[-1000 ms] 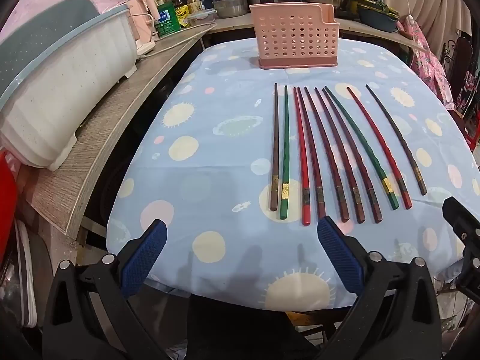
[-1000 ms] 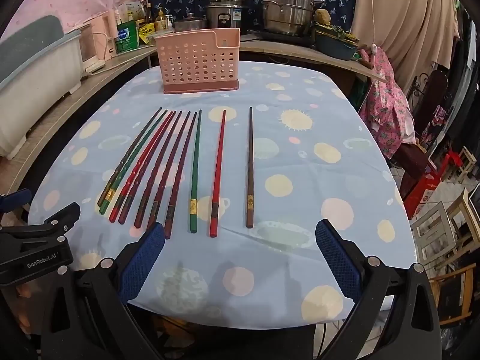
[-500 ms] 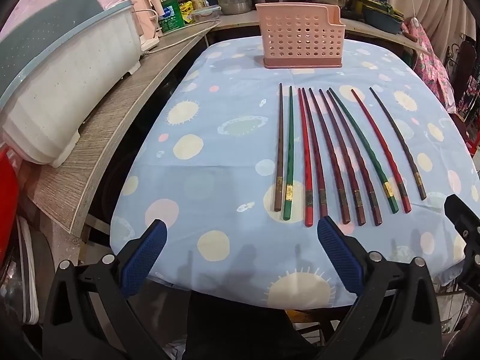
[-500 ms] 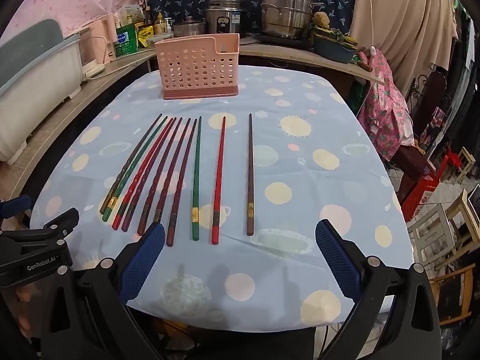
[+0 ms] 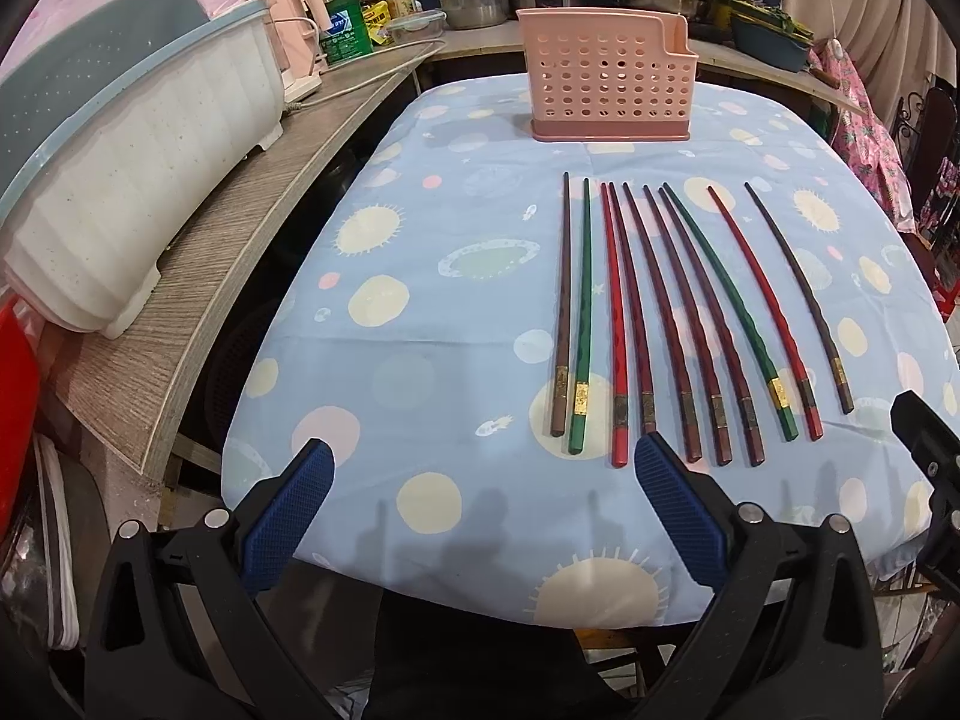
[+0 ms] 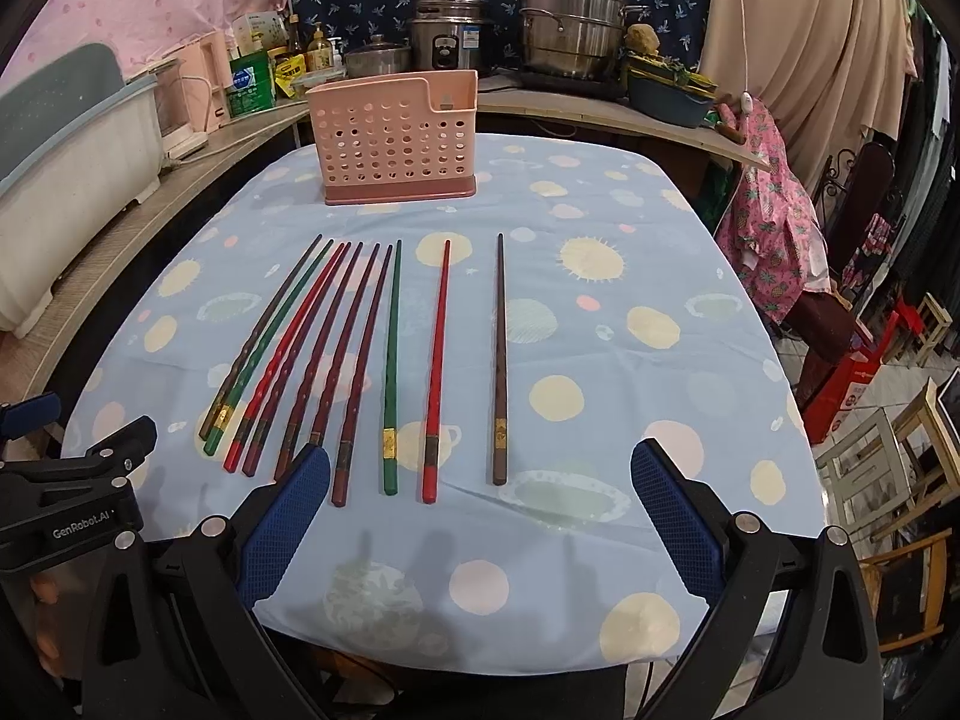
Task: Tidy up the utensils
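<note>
Several chopsticks (image 5: 678, 324) (image 6: 360, 354) in brown, green, red and maroon lie side by side on the blue spotted tablecloth (image 5: 420, 312) (image 6: 630, 276), thick ends toward me. Behind them a pink perforated utensil basket (image 5: 607, 84) (image 6: 393, 138) stands upright. My left gripper (image 5: 480, 480) hovers open at the near table edge, left of the row, its right fingertip beside the red and maroon ends. My right gripper (image 6: 480, 486) is open too, with the green, red and brown sticks' ends between its fingers. Neither holds anything.
A wooden counter (image 5: 198, 300) along the left carries a white dish rack (image 5: 126, 180), bottles and a pink appliance. Pots and a rice cooker (image 6: 450, 36) stand on the back counter. Chairs (image 6: 870, 468) and a red bag are off the table's right side.
Both grippers have moved forward toward the table, so the chopsticks and basket sit closer and lower in view. Both stay open.
</note>
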Demonstrator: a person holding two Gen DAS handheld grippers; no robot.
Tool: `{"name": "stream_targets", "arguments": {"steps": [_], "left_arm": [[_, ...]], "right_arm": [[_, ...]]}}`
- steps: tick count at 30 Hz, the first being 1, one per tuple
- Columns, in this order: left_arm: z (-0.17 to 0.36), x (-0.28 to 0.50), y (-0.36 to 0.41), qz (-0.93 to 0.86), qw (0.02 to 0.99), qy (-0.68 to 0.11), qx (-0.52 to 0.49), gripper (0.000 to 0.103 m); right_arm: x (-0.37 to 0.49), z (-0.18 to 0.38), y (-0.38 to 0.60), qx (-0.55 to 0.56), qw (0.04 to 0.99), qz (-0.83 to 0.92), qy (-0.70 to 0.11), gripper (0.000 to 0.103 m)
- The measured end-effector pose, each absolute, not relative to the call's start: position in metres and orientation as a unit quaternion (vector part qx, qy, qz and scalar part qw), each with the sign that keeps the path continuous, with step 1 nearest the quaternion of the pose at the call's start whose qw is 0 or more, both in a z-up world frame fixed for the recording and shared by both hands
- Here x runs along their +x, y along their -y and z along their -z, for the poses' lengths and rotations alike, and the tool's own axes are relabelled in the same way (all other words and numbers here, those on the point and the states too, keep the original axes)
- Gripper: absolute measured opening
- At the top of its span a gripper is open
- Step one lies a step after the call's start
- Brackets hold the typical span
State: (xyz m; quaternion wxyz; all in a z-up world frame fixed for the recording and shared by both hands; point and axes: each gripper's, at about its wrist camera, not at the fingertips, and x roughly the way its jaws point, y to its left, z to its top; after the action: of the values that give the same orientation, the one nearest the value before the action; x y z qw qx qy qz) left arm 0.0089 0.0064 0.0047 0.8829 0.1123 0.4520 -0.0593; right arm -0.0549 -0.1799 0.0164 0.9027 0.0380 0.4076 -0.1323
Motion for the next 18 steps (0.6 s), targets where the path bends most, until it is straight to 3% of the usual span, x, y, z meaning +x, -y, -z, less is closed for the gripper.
{"name": "stream_targets", "arguments": {"steps": [18], "left_arm": [[-0.0106,0.0107,-0.0090,0.053,0.885,-0.449,0.111,0.096]], "right_arm": [[-0.0497,-0.0196,0.1770,0.037,0.906,0.121,-0.404,0.096]]}}
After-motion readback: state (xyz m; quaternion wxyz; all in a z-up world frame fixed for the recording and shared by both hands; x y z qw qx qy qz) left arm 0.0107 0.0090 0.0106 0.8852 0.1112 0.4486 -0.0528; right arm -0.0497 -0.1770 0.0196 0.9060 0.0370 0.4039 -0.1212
